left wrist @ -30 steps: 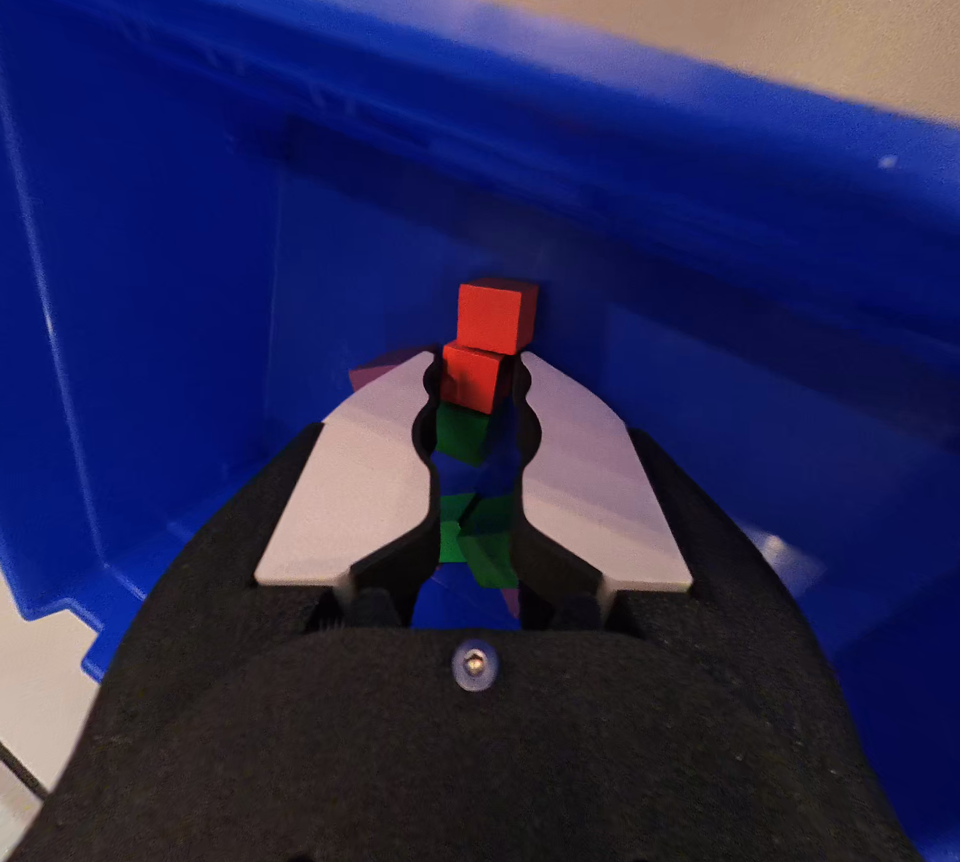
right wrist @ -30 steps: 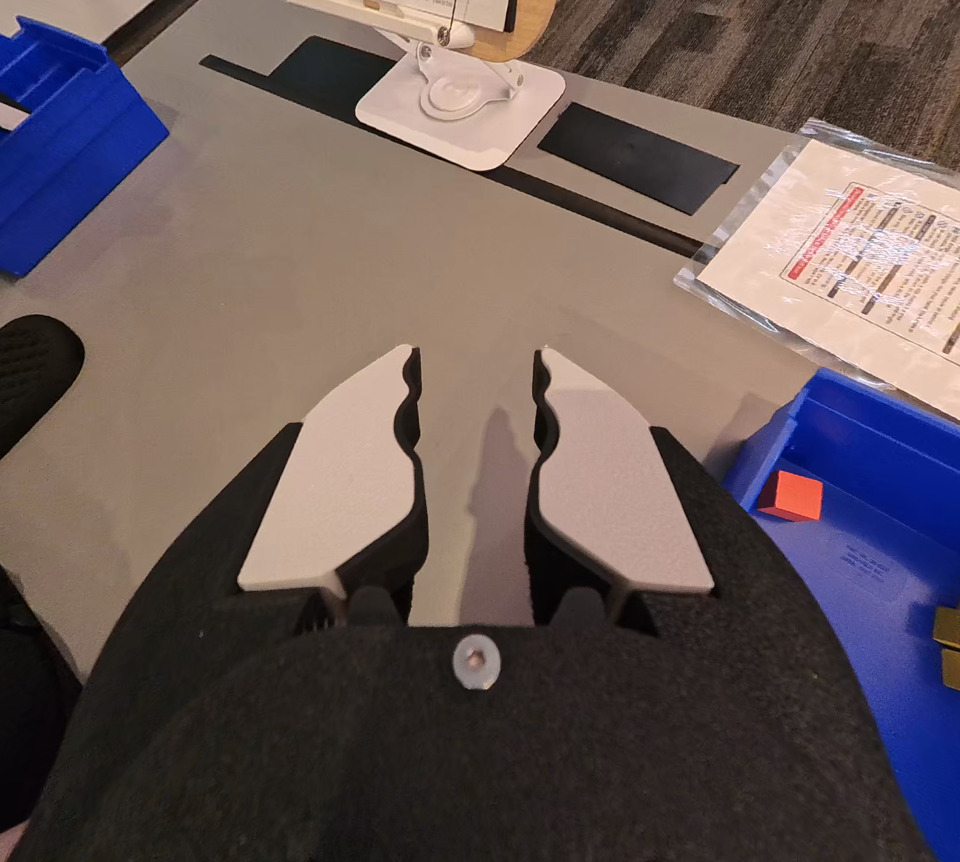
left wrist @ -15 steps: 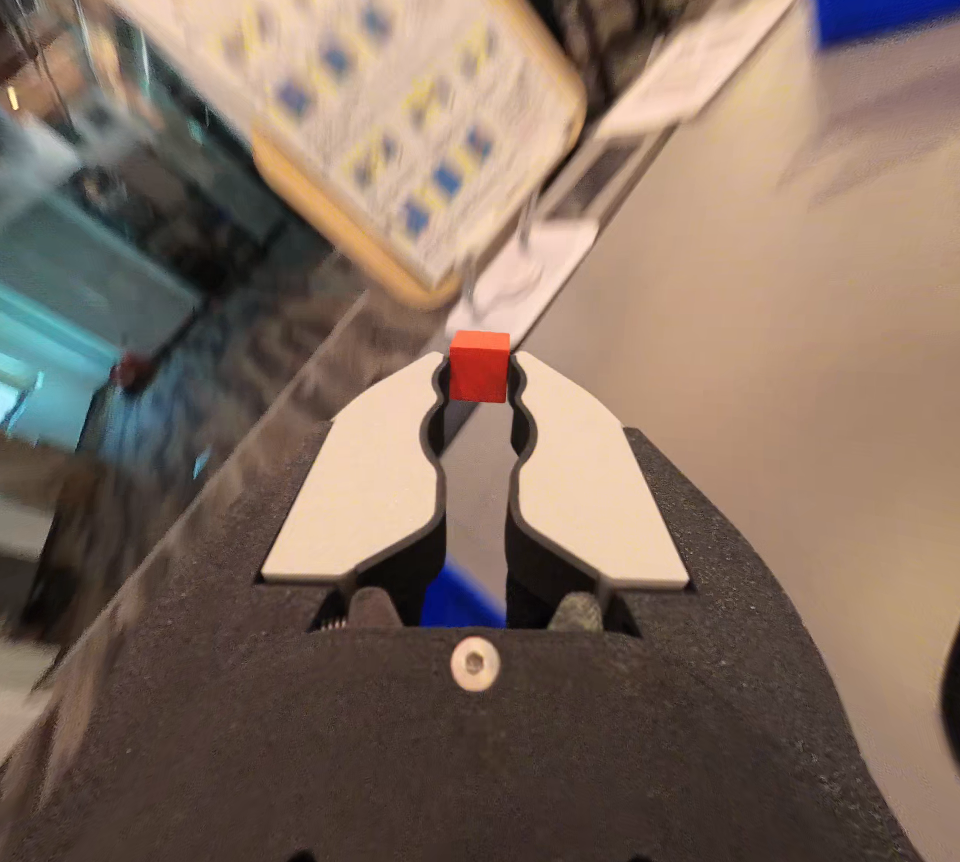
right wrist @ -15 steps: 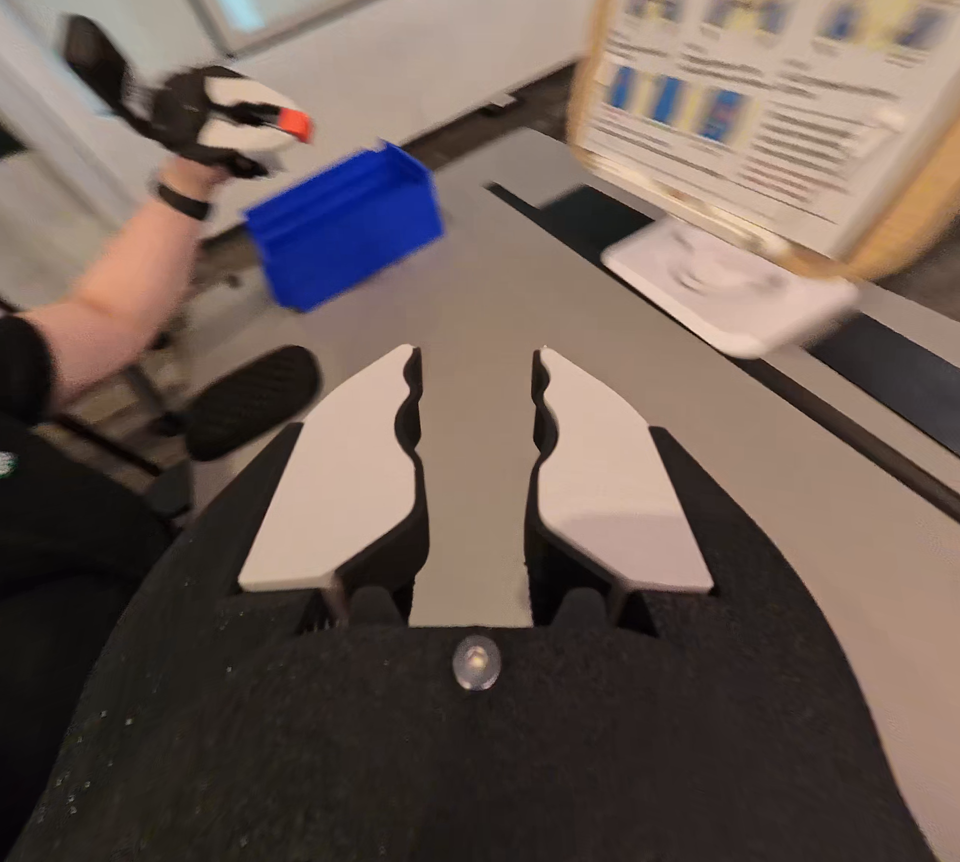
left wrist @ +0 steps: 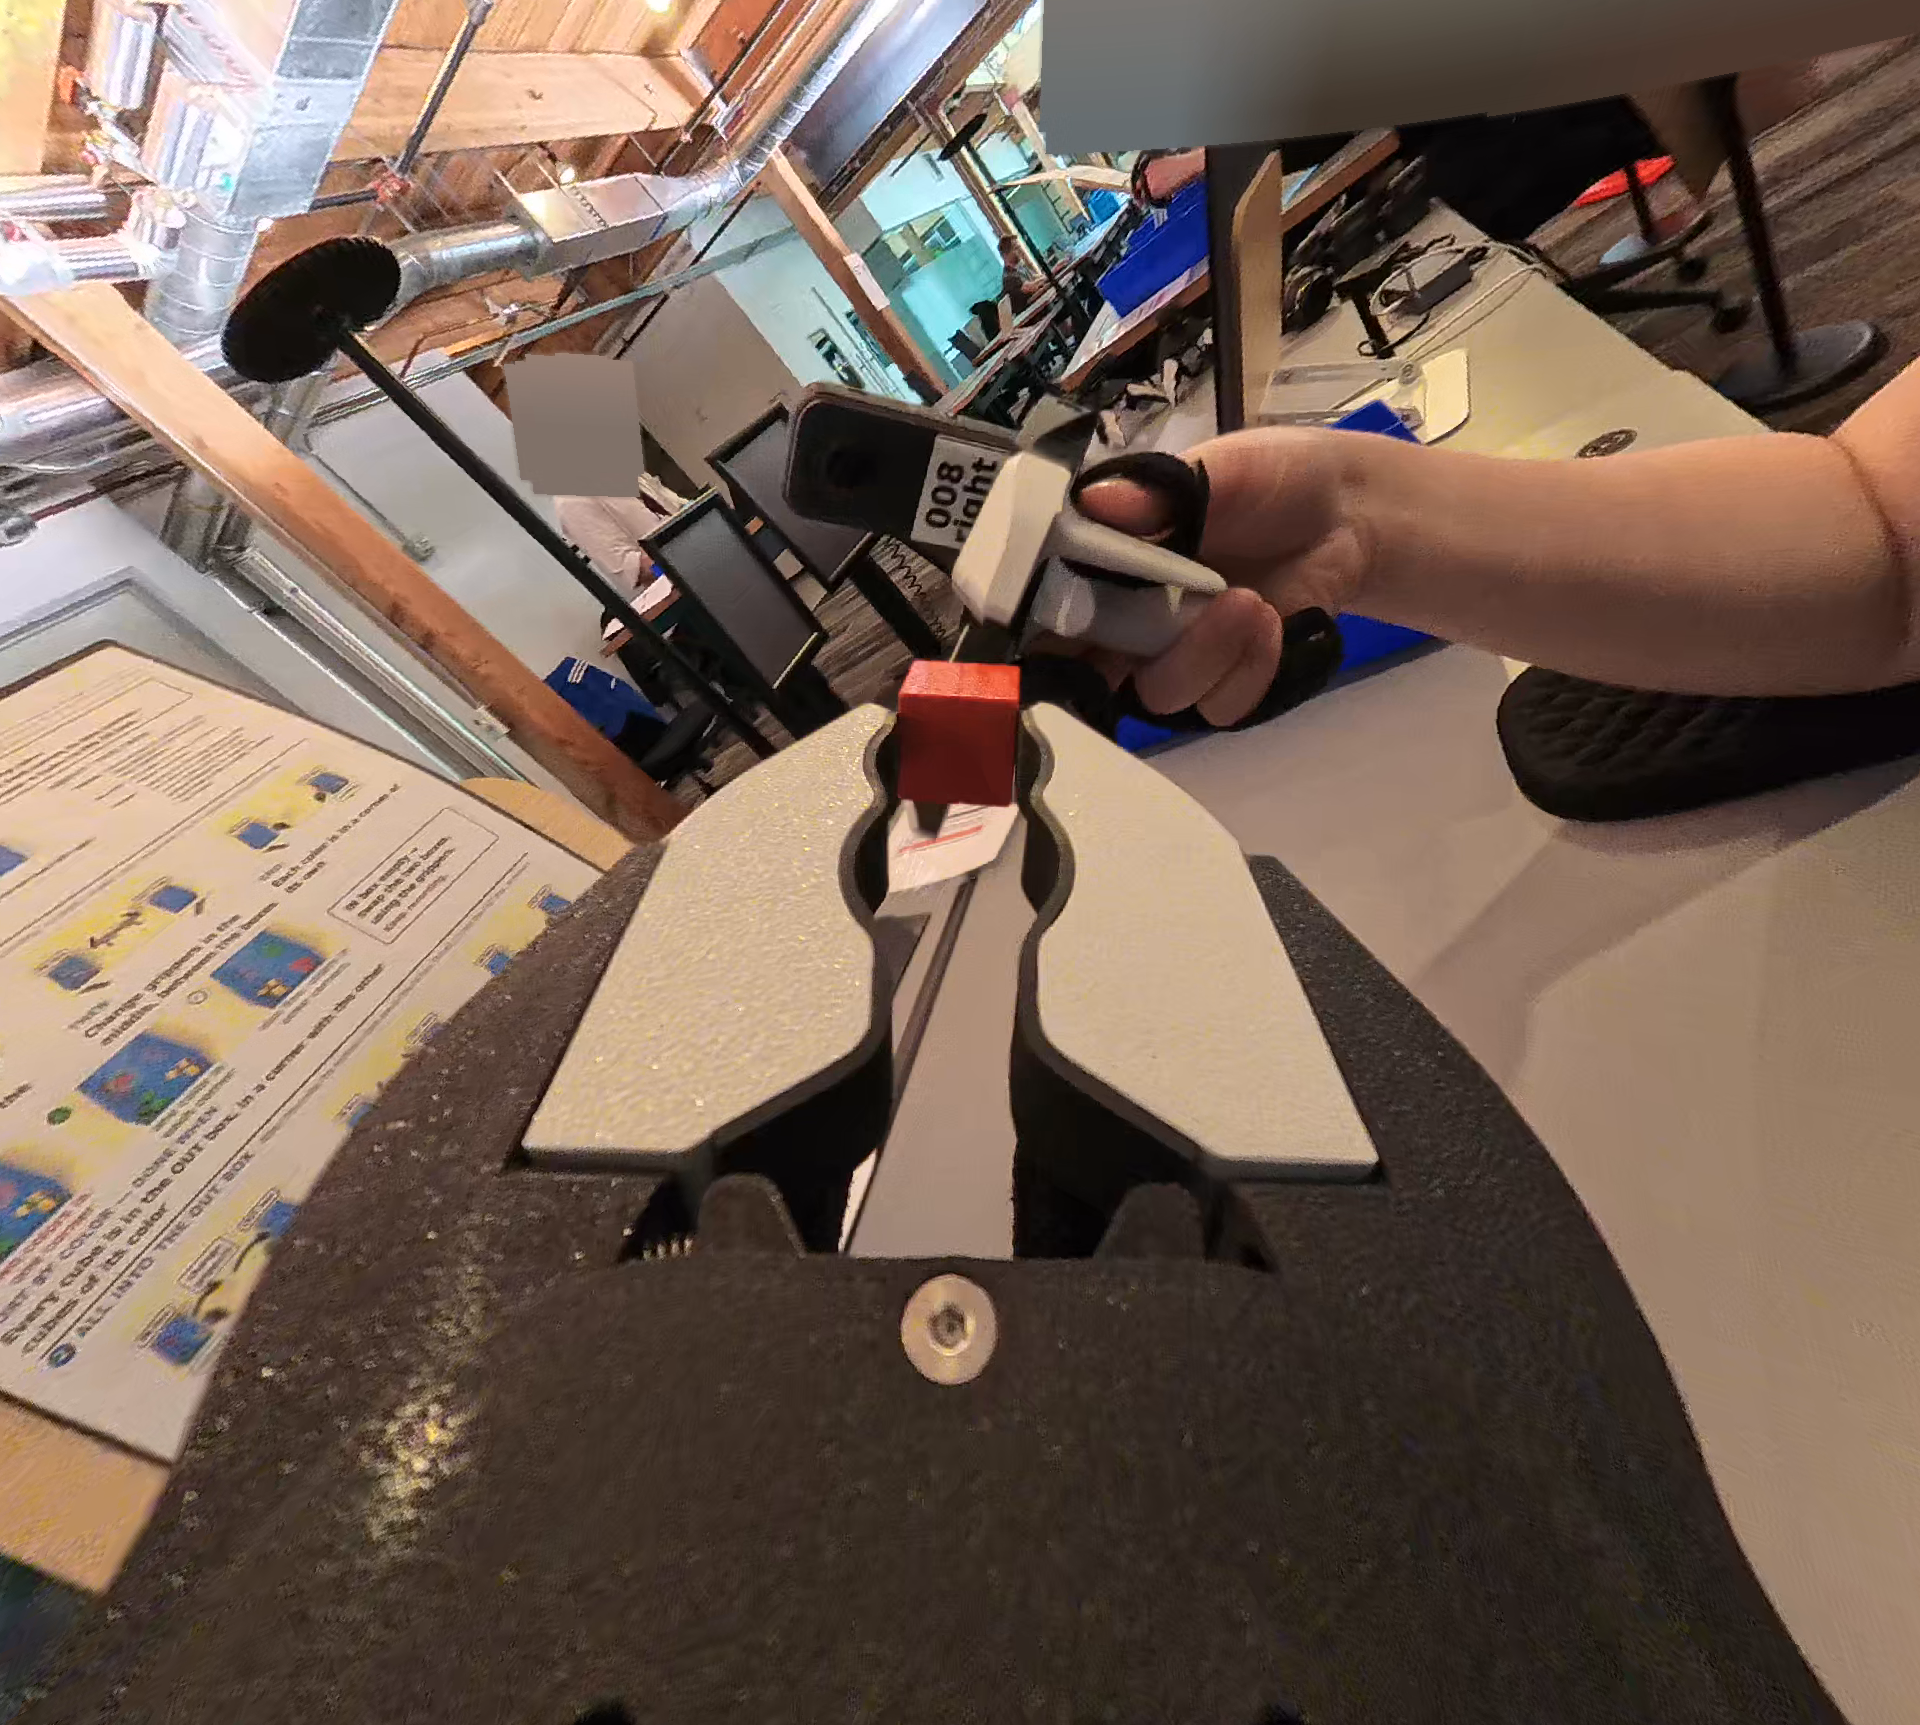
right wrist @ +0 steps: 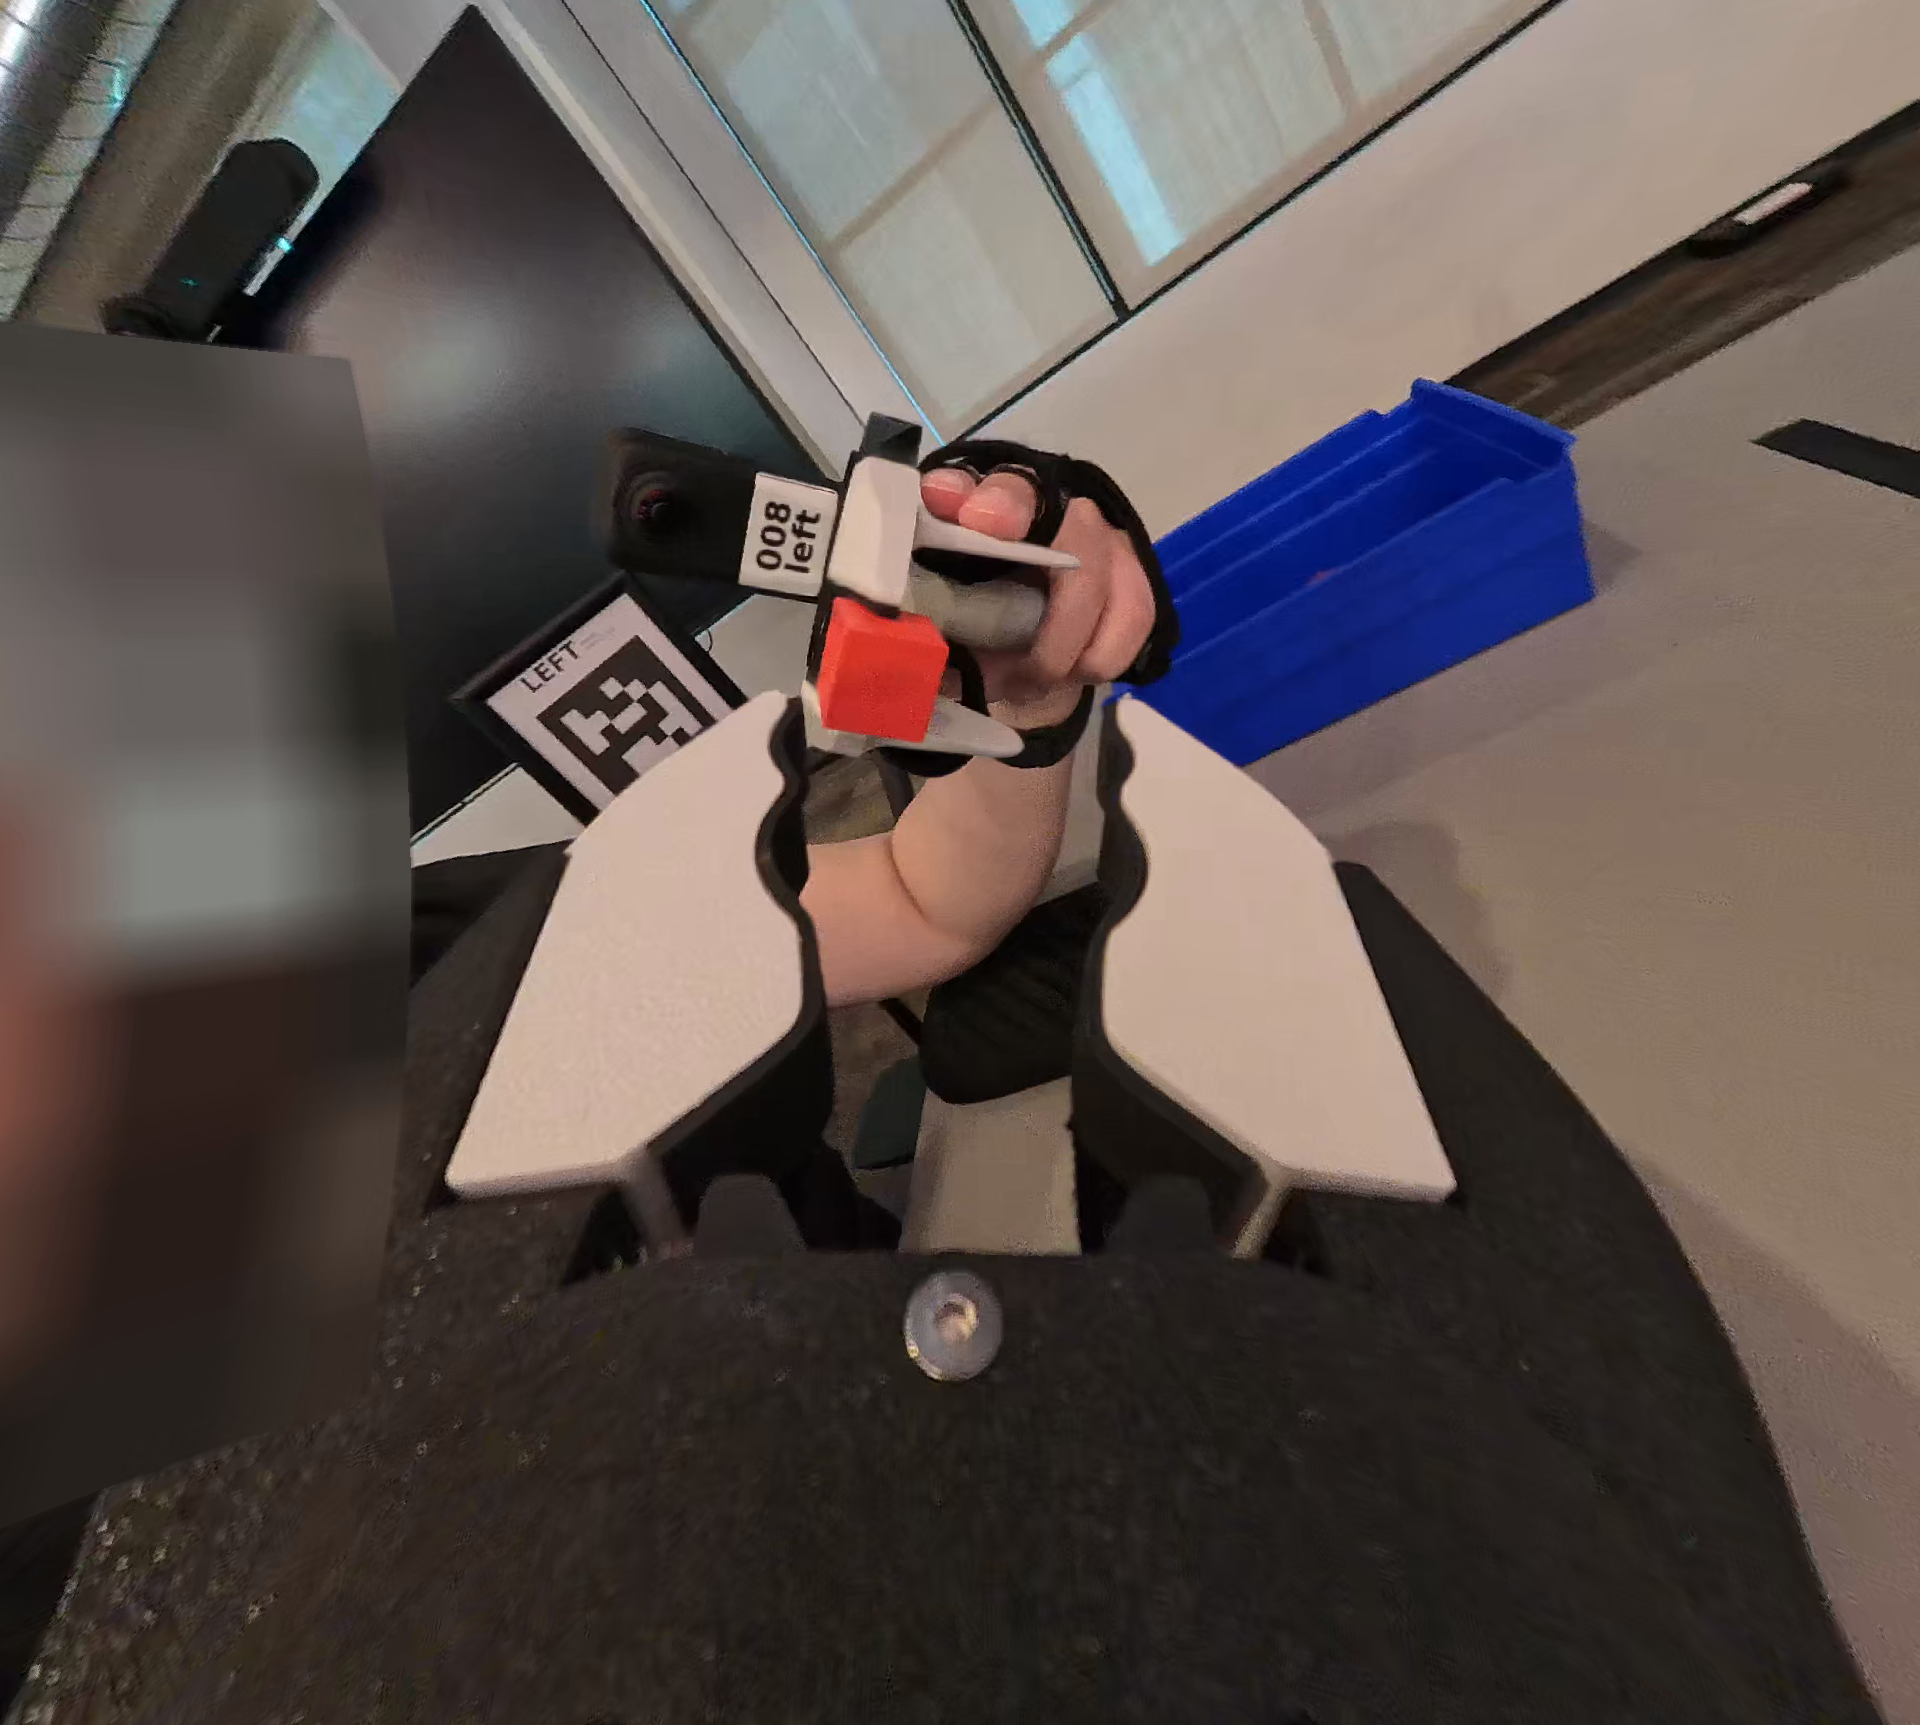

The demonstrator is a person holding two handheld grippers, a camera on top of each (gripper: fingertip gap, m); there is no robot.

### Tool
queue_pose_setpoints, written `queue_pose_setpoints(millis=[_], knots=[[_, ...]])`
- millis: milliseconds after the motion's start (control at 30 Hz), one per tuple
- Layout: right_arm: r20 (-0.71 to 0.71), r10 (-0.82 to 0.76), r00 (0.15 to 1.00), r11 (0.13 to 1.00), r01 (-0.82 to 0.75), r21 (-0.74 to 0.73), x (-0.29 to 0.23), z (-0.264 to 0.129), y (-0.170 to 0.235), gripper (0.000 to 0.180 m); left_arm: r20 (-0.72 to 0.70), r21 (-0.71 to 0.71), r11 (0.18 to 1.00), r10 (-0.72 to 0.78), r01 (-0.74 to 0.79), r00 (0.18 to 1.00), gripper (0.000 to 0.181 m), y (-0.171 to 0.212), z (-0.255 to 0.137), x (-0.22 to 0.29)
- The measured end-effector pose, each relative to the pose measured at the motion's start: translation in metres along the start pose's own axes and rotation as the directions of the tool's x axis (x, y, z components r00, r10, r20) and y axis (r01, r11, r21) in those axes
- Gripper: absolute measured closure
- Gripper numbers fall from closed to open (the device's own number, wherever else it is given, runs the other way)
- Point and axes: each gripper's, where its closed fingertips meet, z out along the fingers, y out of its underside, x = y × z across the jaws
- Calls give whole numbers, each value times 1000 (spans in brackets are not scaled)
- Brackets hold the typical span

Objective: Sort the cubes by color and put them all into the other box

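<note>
A blue box (right wrist: 1382, 574) with open top sits on the grey table (right wrist: 1662, 792), behind the left gripper (right wrist: 883, 673) in the right wrist view. That gripper, raised in the air above the table and well clear of the box, pinches a plain red cube (left wrist: 956, 733) at its fingertips, faces smooth, edges sharp. The right gripper (right wrist: 948, 730) faces it, jaws spread with nothing between them.
</note>
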Motion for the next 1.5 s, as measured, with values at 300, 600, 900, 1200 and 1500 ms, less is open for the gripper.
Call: queue_pose_setpoints(millis=[300, 600, 900, 1200, 1500], knots=[[154, 84, 984, 994, -72, -86, -14, 12, 15, 156, -25, 10, 1000, 27, -27, 999, 160, 9, 12, 13], [-21, -92, 996, 995, 91, -44, -13, -56, -18, 157, 87, -53, 996, -70, 75, 994, 168, 23, 4, -1], [-993, 5, 120, 990, 141, 22, 47, -429, 11, 157, 248, -154, 966, -165, 207, 955, 168, 54, -16, -40], [-993, 6, 116, 924, -379, -39, 124, -487, 131, 157, 344, -185, 911, -291, 369, 892, 168, 91, -17, -55], [-986, 11, 168, 843, -531, -81, 182, -497, 133, 157, 428, -198, 900, -276, 388, 861, 172, 82, -31, -65]])
